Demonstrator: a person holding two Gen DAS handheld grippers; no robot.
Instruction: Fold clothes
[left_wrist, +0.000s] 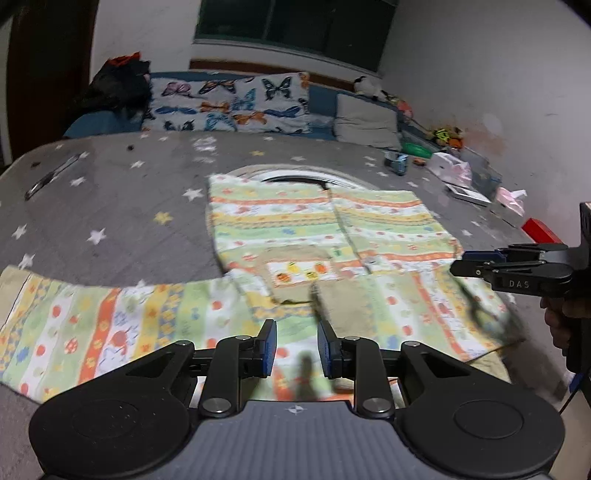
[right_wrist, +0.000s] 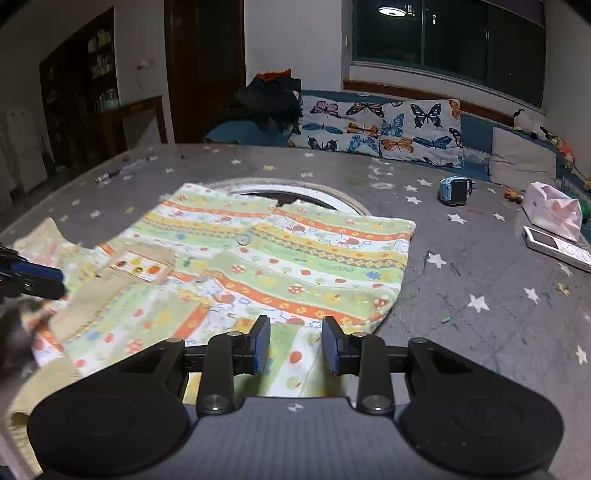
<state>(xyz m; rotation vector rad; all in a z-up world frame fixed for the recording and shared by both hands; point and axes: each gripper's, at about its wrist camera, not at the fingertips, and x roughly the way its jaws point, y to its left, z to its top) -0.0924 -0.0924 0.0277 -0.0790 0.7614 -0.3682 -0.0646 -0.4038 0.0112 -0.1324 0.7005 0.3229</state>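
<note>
The left gripper (left_wrist: 295, 345) fills the bottom of the left wrist view, its two blue-padded fingers set apart with a clear gap and nothing between them; it hovers just above the near hem of the garment. In the right wrist view the right gripper (right_wrist: 295, 343) sits the same way at the bottom of the frame, fingers parted, empty, over the garment's near edge.

The grey star-printed bedspread (left_wrist: 110, 206) covers most of both frames. On it, at centre, lies the striped child's shirt (left_wrist: 314, 236), printed in green, orange, yellow and white bands. Its collar (left_wrist: 295, 177) points toward the top of the frame, away from the cameras, and its body runs from there down toward the grippers. One sleeve (left_wrist: 74, 325) stretches out flat to the lower left of the left wrist view, crossing the body's long axis. A tan patch pocket (left_wrist: 299, 273) with small printed figures sits on the shirt's front.

At the right edge of the left wrist view the right gripper shows side-on, pointing toward the frame's left over the shirt's right edge, a hand (left_wrist: 557, 321) below it.

At the upper centre lies a butterfly-print pillow (left_wrist: 229, 103), with a grey cushion (left_wrist: 365, 118) to its right. In the right wrist view, a blue smartwatch (right_wrist: 456, 190) and a white remote control (right_wrist: 554, 245) lie at the right.
</note>
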